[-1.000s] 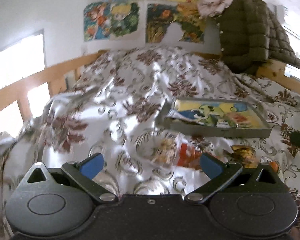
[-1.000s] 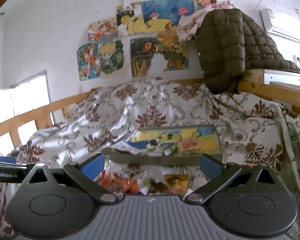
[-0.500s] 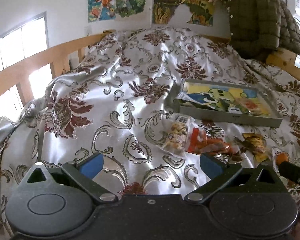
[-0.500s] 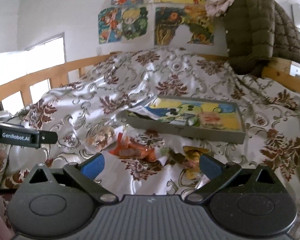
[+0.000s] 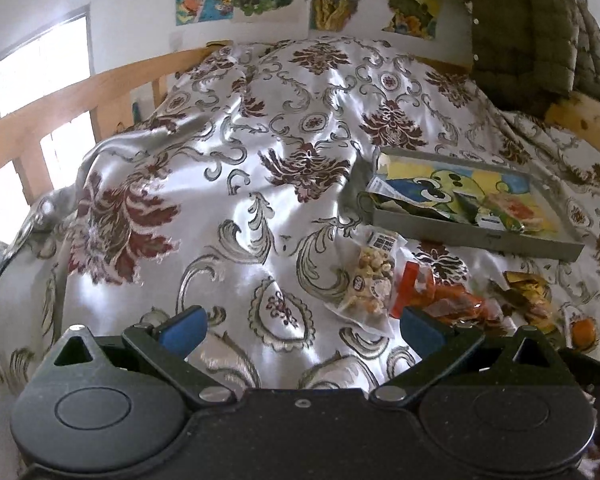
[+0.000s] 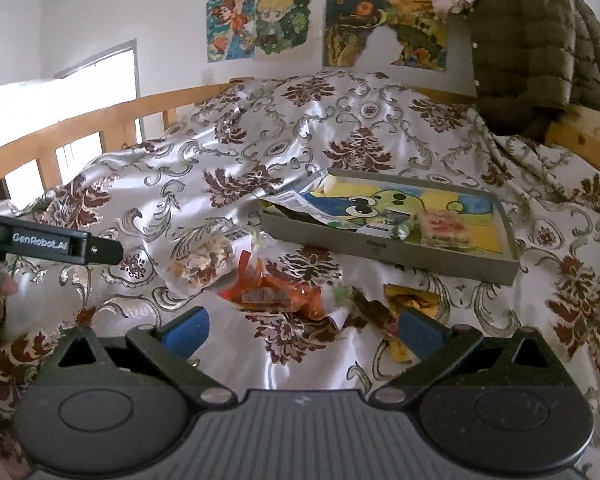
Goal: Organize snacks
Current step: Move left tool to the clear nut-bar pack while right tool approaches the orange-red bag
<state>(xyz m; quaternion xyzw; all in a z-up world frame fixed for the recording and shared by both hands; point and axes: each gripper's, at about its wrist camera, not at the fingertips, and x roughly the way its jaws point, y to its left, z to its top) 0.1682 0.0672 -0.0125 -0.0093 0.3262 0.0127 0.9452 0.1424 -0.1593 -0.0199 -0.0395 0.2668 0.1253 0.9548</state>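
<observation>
A grey tray (image 5: 476, 236) (image 6: 380, 254) with a cartoon-printed floor lies on the bed and holds a few snack packets. In front of it, loose on the cover, lie a clear bag of mixed nuts (image 5: 370, 280) (image 6: 202, 260), an orange packet (image 5: 444, 300) (image 6: 276, 294) and gold wrapped snacks (image 5: 528, 288) (image 6: 412, 300). My left gripper (image 5: 300, 326) is open above the cover, left of the nuts bag, holding nothing. My right gripper (image 6: 302, 326) is open, hovering just before the orange packet and gold snacks. The left gripper's body (image 6: 52, 242) shows at the left of the right wrist view.
A shiny white cover with dark red floral patterns (image 5: 260, 160) drapes the bed. A wooden rail (image 5: 80, 100) runs along the left and back. An olive puffer jacket (image 6: 536, 48) hangs at the right corner. Posters (image 6: 324, 24) are on the wall.
Both grippers have tilted downward and moved closer to the bed, so the loose snacks and tray show more from above. Both stayed open.
</observation>
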